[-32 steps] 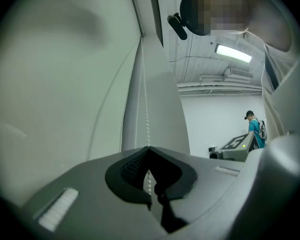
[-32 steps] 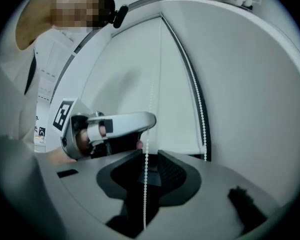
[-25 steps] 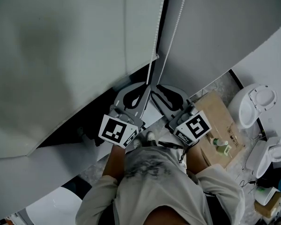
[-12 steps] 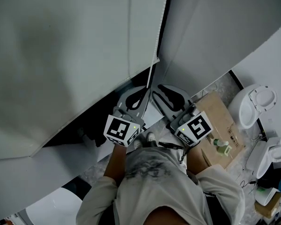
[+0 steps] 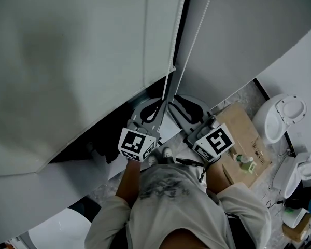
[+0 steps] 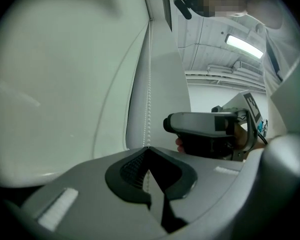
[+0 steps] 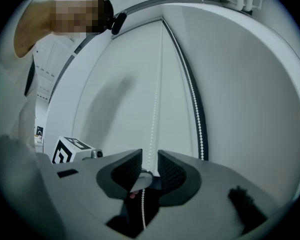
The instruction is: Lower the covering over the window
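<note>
No text, label or number can be read anywhere

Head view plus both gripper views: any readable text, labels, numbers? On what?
No words or numbers are legible in any view.
Left marker cube: black-and-white square pattern only, no text.
Right marker cube: pattern only, no text.
Cardboard box: dark print, too small to read.
Small bottle: label too small to read.

The blind (image 5: pixel 67 61) is pale grey, the cord (image 6: pixel 149 99) white.
</note>
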The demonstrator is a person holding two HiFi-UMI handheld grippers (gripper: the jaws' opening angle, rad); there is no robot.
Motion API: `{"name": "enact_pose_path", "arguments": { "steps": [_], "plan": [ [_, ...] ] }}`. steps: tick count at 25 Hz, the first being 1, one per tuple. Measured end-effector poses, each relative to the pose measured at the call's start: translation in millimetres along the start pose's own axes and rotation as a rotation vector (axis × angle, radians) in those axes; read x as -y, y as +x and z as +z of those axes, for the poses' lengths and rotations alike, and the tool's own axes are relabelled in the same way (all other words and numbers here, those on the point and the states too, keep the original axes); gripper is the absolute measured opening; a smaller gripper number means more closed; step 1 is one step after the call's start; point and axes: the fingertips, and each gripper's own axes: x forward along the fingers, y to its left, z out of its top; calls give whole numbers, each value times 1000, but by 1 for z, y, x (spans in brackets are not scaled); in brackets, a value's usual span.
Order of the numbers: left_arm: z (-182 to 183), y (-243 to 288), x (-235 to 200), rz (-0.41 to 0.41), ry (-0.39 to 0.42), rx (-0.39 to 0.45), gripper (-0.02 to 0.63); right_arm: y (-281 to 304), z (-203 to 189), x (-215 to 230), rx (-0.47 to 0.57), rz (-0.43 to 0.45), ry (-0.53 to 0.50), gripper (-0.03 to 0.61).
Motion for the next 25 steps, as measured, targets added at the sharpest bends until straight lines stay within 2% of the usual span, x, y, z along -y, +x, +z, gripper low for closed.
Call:
{"name": "enact_pose_path", "arguments": {
  "steps": [10, 20, 23, 25],
  "plan": [
    [4, 3, 3, 0, 6, 30, 20, -4, -1, 8, 0, -28, 3, 101],
    [11, -2, 7, -1, 5, 39, 109, -11, -1, 16, 0, -48, 3, 106],
    [15, -8, 5, 7, 8, 49, 126, -12, -1, 16, 4, -48, 1, 107],
    [20, -13, 4, 16, 6, 66, 116, -12, 0, 15, 9, -44, -5, 107]
  ]
}}
